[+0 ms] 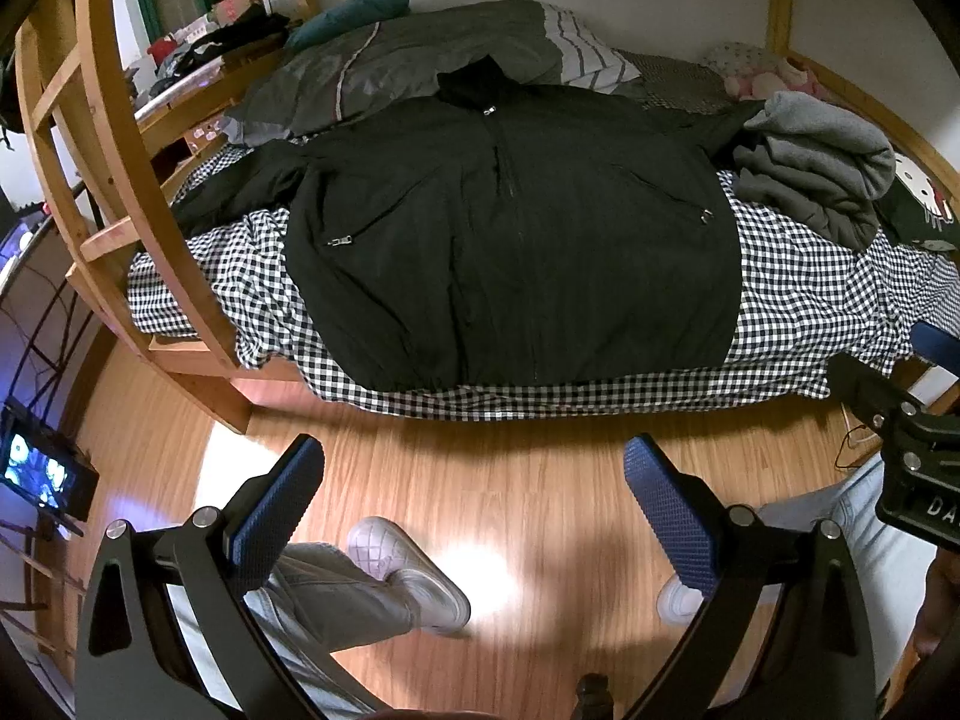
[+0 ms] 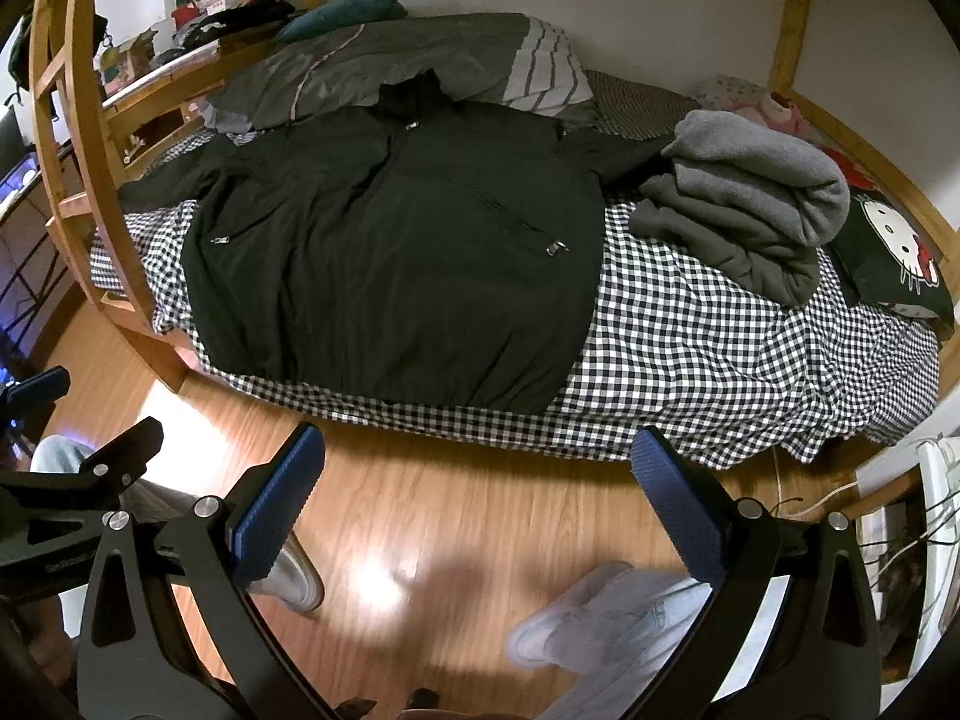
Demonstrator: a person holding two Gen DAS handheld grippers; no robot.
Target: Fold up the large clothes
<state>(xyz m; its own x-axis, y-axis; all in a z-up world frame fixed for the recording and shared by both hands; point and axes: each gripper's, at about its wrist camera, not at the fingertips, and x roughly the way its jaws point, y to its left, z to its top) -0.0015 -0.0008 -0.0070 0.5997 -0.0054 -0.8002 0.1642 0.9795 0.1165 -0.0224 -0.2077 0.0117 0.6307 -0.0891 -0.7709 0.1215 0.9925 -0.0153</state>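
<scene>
A large black zip jacket lies spread flat, front up, on the checked bed cover, its hem near the bed's front edge and its sleeves out to the sides. My left gripper hangs open over the wooden floor, well short of the bed, with nothing between its blue pads. My right gripper is likewise open and empty above the floor; it also shows at the right edge of the left wrist view.
A folded grey fleece pile sits on the bed right of the jacket, beside a black cartoon-cat pillow. Grey bedding lies behind. A wooden ladder frame stands at the bed's left. The person's feet are on the floor.
</scene>
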